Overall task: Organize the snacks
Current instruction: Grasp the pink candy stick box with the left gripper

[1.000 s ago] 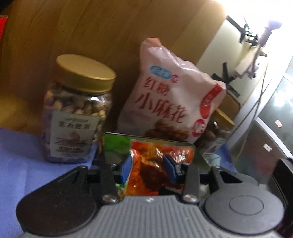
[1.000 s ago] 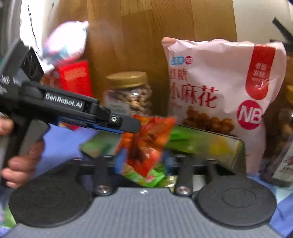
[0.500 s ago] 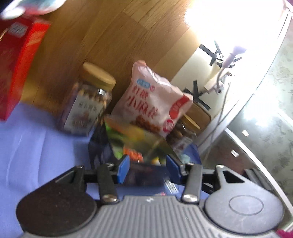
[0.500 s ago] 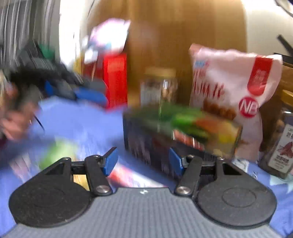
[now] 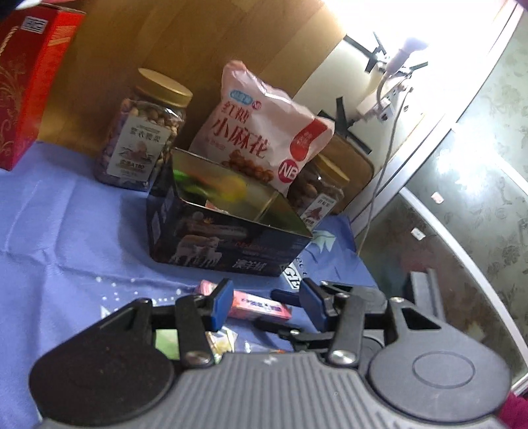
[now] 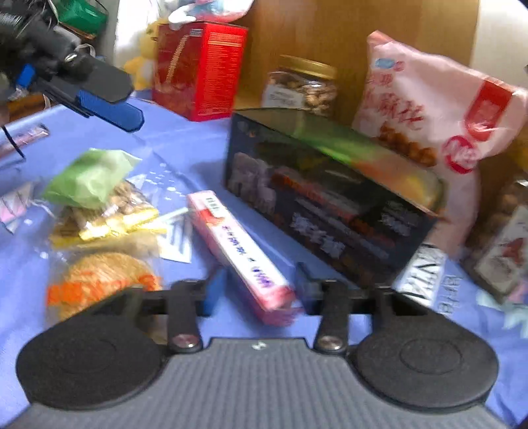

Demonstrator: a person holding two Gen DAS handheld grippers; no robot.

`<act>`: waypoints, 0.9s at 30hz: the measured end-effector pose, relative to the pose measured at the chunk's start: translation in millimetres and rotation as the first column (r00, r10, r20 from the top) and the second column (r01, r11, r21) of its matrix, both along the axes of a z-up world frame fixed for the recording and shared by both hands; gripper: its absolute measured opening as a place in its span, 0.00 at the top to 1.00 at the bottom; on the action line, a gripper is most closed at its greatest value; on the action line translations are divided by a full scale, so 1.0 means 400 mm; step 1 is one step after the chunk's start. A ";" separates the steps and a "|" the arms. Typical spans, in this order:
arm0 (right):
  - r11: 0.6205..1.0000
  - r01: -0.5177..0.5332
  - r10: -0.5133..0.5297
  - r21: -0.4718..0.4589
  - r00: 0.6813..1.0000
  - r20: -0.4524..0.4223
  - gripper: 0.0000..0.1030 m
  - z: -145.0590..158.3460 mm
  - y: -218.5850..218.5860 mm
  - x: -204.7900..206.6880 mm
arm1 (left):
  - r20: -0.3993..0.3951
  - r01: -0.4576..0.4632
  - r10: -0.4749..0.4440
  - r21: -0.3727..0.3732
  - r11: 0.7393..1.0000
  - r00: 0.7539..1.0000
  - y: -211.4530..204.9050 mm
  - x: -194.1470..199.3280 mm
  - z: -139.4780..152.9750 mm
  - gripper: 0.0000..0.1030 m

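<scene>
A blue cloth (image 5: 66,231) covers the surface. Far behind it stands a wooden panel (image 5: 198,43). At the far right, a white cable (image 5: 384,158) hangs down.

Behind the back edge of your blue-covered tabletop (image 5: 59,211) you have a wood-panelled wall (image 5: 204,43), then a cream wall (image 5: 349,76) with a white cable (image 5: 379,184) hanging down it, washed by glaring light (image 5: 412,19) beside patterned frosted glass (image 5: 488,138).
</scene>
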State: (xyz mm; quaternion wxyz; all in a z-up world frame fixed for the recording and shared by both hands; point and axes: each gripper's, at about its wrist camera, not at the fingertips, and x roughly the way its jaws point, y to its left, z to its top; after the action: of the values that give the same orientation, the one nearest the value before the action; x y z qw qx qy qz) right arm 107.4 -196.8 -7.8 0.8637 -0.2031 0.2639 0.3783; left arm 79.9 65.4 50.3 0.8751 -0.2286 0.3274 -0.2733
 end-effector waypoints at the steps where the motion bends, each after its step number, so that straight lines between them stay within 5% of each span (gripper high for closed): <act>1: 1.000 0.011 -0.011 -0.004 1.000 0.005 0.62 0.003 -0.007 -0.007 | -0.009 0.005 -0.005 0.008 1.000 1.000 -0.014 0.010 0.000 0.56; 8: 0.996 0.079 -0.077 -0.032 0.995 0.061 0.63 -0.003 -0.118 -0.082 | -0.053 0.086 -0.082 0.091 0.992 0.995 -0.147 0.066 -0.007 0.56; 11: 0.984 0.177 -0.177 -0.008 0.982 0.063 0.53 -0.001 -0.191 -0.119 | -0.067 0.133 -0.124 0.145 0.980 0.990 -0.218 0.090 -0.022 0.52; 19: 0.945 0.301 -0.297 0.128 0.954 -0.049 0.55 -0.010 -0.296 -0.192 | -0.121 0.133 -0.102 0.281 0.951 0.987 -0.301 0.160 -0.078 0.52; 24: 0.945 0.281 -0.273 0.165 0.959 -0.073 0.62 -0.018 -0.249 -0.173 | -0.157 0.141 -0.100 0.282 0.949 0.983 -0.297 0.162 -0.099 0.52; 27: 0.947 0.276 -0.265 0.163 0.960 -0.086 0.74 -0.023 -0.215 -0.151 | -0.172 0.160 -0.114 0.284 0.945 0.978 -0.303 0.160 -0.111 0.54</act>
State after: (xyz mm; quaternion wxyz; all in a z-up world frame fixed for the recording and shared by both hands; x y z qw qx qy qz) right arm 46.9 -282.8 -16.8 0.9131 -0.0772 0.2822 0.2840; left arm 144.0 -56.0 5.7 0.8504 -0.0918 0.4463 -0.2630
